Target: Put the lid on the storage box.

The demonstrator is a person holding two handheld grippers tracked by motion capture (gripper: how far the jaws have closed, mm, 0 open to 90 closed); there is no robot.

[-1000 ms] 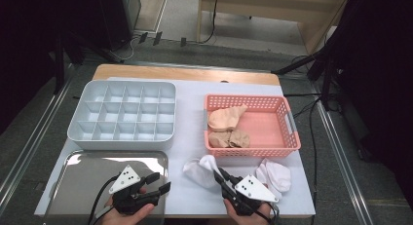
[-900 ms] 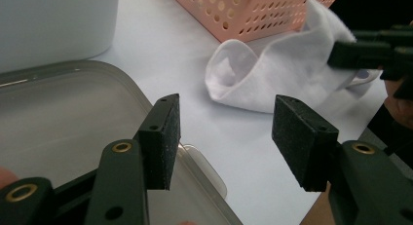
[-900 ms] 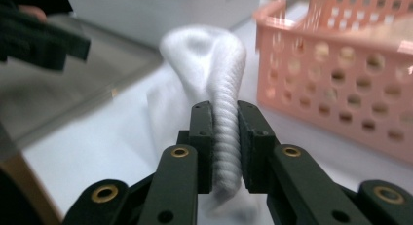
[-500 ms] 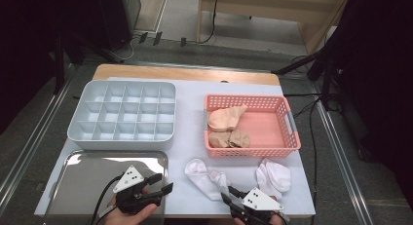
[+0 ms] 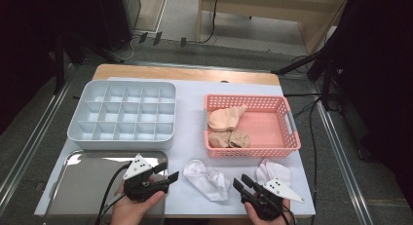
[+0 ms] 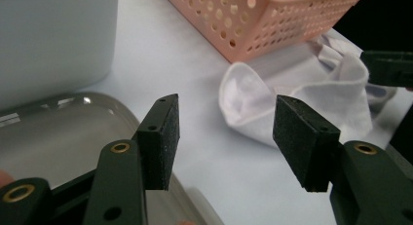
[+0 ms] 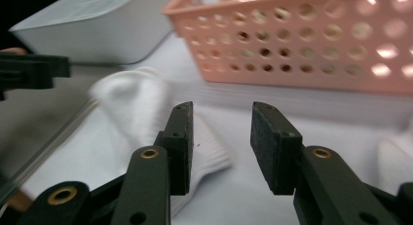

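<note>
Back toward the table's near edge has come the right gripper [image 5: 246,184], clear of the sock [image 5: 207,178] it sat over a second ago; its jaws stand a modest gap apart, empty. Left gripper [image 5: 167,172] hovers over the tray's [image 5: 83,186] right rim, jaws wide, nothing held. Between them the sock lies flat on the white table [image 5: 187,132]. A second sock [image 5: 272,171] rests by the right hand. Farther back: the pink basket [image 5: 287,120] with tan socks [image 5: 226,119], and the grey divider box [image 5: 124,113].

A lab-like recording space: a covered table [image 5: 190,137] on bare floor, cables [image 5: 311,137] trailing beside metal rails [image 5: 29,152].
</note>
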